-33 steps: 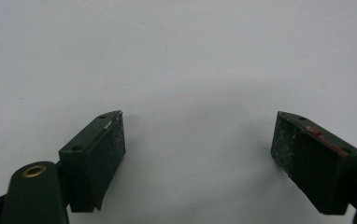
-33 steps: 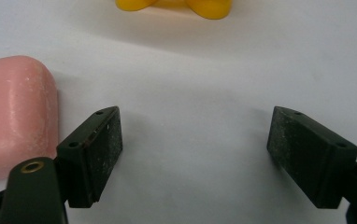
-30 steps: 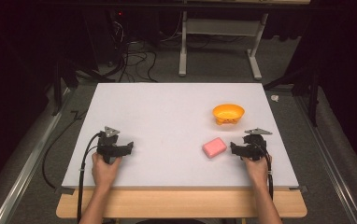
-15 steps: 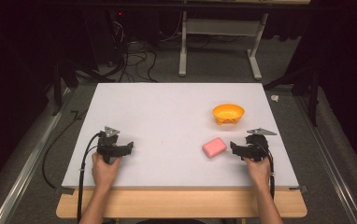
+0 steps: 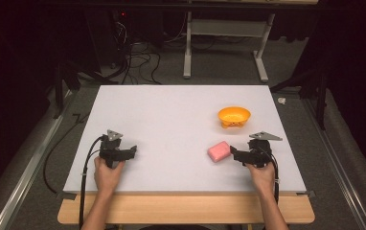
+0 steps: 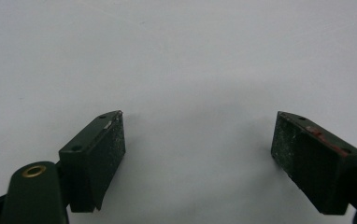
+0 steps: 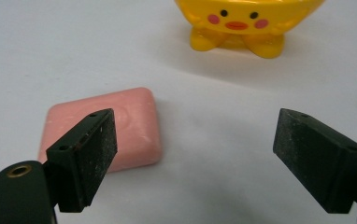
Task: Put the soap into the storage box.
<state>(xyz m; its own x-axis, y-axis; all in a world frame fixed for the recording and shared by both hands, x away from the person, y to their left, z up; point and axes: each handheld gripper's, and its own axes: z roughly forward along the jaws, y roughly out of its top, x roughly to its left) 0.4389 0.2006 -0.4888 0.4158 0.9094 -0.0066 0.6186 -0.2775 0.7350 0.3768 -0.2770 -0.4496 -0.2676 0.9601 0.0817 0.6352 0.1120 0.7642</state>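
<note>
1. One pink soap [image 5: 218, 151] lies flat on the table [image 5: 171, 120], near its right front.
2. Just right of it, the right gripper [image 5: 236, 156] has its jaws spread, holding nothing.
3. Farther back stands a yellow bowl [image 5: 234, 116].
4. Far left, the left gripper [image 5: 129, 152] rests, jaws spread.

Left gripper [image 5: 132, 151] and right gripper [image 5: 234, 154] low, hand-held, jaws of both wide apart

A pink bar of soap [image 5: 218, 151] with rounded corners lies flat on the white counter [image 5: 171, 120], near a yellow bowl [image 5: 234, 116].
</note>
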